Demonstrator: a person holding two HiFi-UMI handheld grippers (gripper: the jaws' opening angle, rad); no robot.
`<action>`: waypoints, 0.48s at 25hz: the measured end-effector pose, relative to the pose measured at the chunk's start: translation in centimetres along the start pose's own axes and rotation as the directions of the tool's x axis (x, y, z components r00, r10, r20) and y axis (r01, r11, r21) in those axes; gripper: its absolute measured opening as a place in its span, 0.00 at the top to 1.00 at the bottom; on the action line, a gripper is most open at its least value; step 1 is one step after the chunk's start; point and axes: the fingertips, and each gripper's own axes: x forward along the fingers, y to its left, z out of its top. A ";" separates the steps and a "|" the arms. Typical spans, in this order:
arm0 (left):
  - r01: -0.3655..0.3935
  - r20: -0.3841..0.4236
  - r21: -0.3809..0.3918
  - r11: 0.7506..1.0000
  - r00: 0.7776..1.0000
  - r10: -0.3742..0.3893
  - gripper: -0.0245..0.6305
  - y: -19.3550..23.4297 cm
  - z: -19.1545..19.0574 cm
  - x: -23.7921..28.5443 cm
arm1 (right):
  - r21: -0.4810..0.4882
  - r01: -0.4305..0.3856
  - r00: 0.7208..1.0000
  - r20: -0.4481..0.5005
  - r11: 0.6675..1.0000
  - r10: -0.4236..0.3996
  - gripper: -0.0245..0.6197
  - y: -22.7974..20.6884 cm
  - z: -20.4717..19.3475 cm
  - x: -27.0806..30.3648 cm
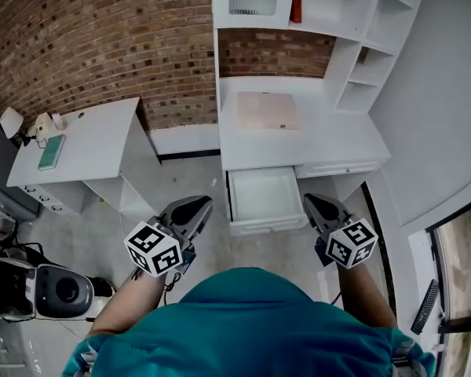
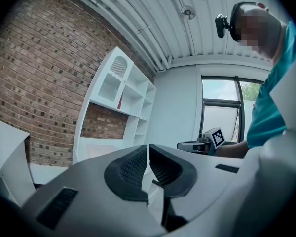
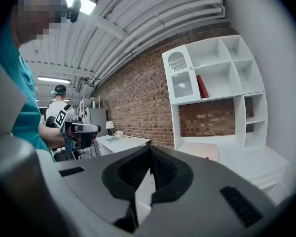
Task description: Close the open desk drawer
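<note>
- Head view: drawer stands pulled out under the desk, so closing is not started. Left gripper and right gripper are near its front corners.
- Left gripper view: jaws pressed together, empty; drawer hidden.
- Right gripper view: jaws pressed together, empty; whole push remains.

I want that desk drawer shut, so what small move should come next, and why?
Probably swing the right gripper inward onto the drawer front: the drawer stands pulled out, with this gripper and the left gripper either side of it, jaws shut and empty.
</note>
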 end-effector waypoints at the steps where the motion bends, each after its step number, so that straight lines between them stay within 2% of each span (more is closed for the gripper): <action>1: -0.007 -0.005 -0.004 1.000 1.000 0.007 0.92 0.1 -0.2 0.8 | 0.003 -0.008 1.000 -0.006 1.000 0.008 0.93 -0.8 -0.1 0.2; 5: -0.052 -0.016 -0.013 0.999 0.999 0.052 0.92 -0.1 -0.4 4.6 | 0.004 -0.059 0.998 -0.014 0.998 0.059 0.93 -4.8 0.1 0.5; 9: -0.133 -0.018 -0.028 0.991 0.991 0.132 0.92 -1.3 -1.2 8.3 | 0.009 -0.154 0.987 -0.039 0.988 0.154 0.93 -8.6 -0.9 0.8; 12: -0.165 -0.009 -0.043 0.985 0.986 0.165 0.92 -2.1 -1.5 10.7 | 0.003 -0.200 0.978 -0.051 0.980 0.200 0.93 -11.5 -1.1 1.3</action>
